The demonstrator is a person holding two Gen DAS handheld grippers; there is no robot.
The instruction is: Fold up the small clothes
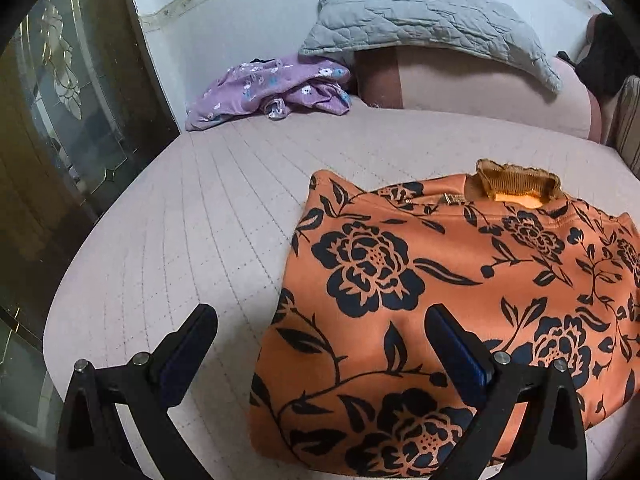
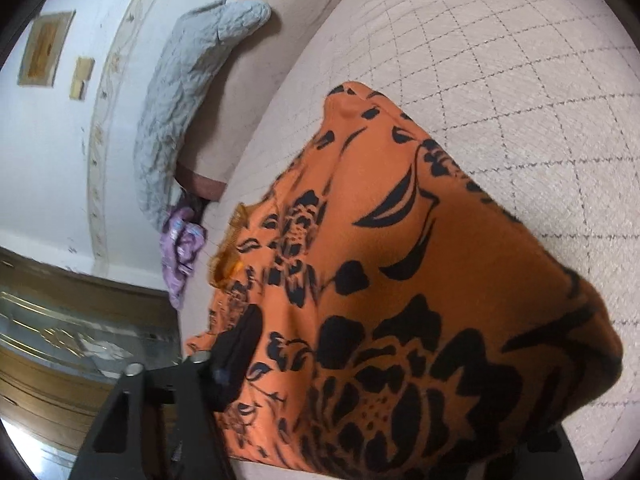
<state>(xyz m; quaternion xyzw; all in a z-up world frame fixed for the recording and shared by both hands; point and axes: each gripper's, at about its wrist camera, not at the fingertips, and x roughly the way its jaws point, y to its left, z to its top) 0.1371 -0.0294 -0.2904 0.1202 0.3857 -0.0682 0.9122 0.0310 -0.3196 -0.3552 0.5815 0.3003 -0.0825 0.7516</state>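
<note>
Black fingers of the left tool (image 1: pixel 320 344) stand spread wide in the near part of the left wrist view, gripping nothing; the left finger (image 1: pixel 188 354) hangs over bare bed cover, the right finger over the near part of the orange floral garment (image 1: pixel 440 300). That garment lies flat on the quilted pinkish bed (image 1: pixel 180 220), right of centre, its ribbed brown collar (image 1: pixel 516 184) pointing to the far side toward the bolster, so its long axis runs from near to far. Its left folded edge passes between the two spread fingers.

From the right wrist view, the same garment (image 2: pixel 400 280) fills the near middle, draped close over the right tool (image 2: pixel 360 360), with the collar (image 2: pixel 228 248) toward the left of that frame. Only one dark finger (image 2: pixel 236 360) shows, lying against the cloth; the other is hidden under the fabric, so I cannot tell whether this tool is pinching the garment or parted.

Far off on the bed, a crumpled purple flowered garment (image 1: pixel 272 92) sits near the wall, well apart from the orange one. A grey quilted pillow (image 1: pixel 432 28) leans over a pink bolster (image 1: pixel 480 88) behind it. A glass-panelled door (image 1: pixel 68 100) stands at the left.
</note>
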